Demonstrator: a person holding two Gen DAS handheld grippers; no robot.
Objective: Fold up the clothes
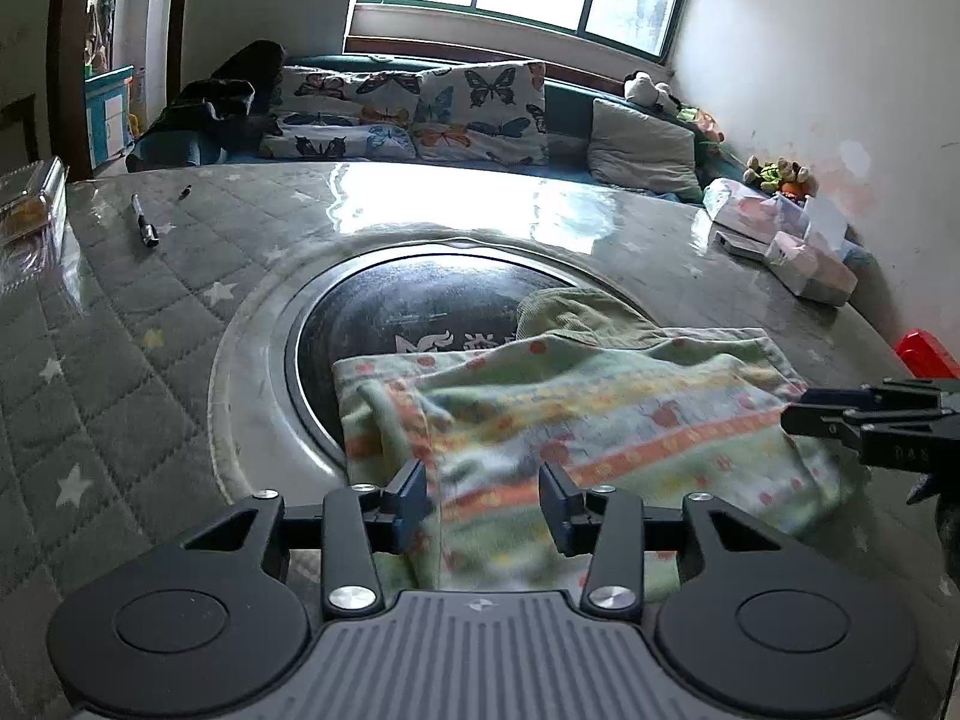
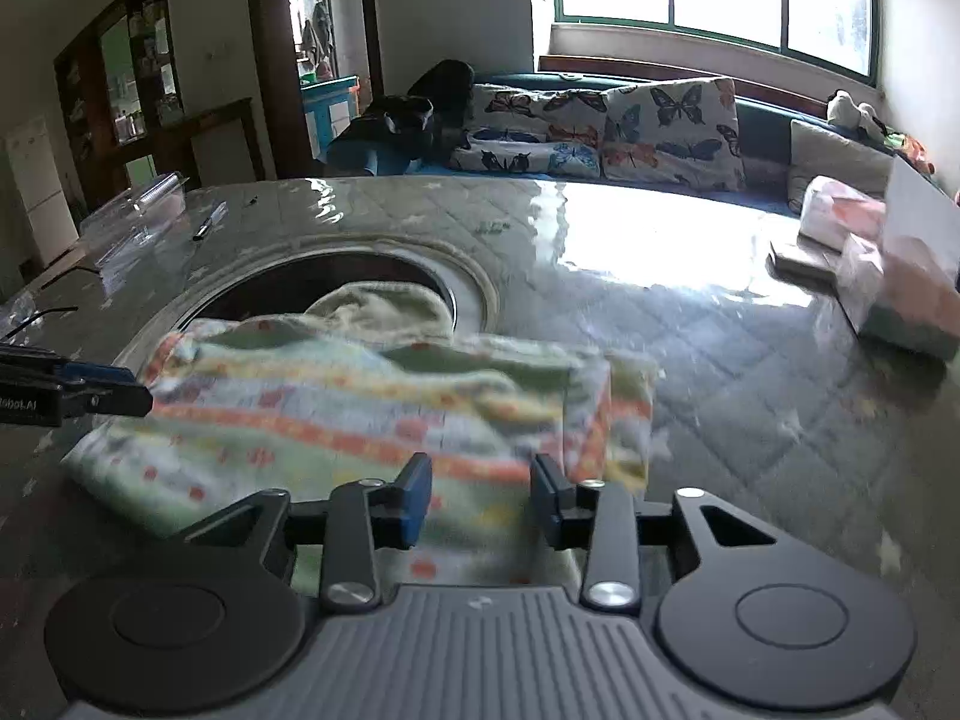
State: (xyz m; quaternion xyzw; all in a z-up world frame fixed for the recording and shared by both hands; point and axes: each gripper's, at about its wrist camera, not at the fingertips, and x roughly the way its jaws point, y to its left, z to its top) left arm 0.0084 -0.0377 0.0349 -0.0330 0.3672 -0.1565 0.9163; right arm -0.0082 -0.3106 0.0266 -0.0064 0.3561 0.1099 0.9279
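Observation:
A green garment (image 1: 600, 414) with orange, yellow and blue printed bands lies partly folded on the table, over the edge of the round black cooktop (image 1: 384, 306). It also shows in the right wrist view (image 2: 336, 414). My left gripper (image 1: 483, 498) is open, its jaws apart just above the garment's near edge. My right gripper (image 2: 480, 495) is open too, over the garment's near right part. The right gripper also shows at the right edge of the left wrist view (image 1: 798, 414). The left gripper shows at the left edge of the right wrist view (image 2: 138, 390).
The quilted star-print table cover (image 1: 120, 330) lies under clear plastic. A black pen (image 1: 144, 222) and a clear box (image 1: 30, 204) sit far left. Tissue packs and boxes (image 1: 792, 246) sit at the right. A red object (image 1: 927, 351) is at the right edge. A sofa with butterfly cushions (image 1: 420, 108) is behind.

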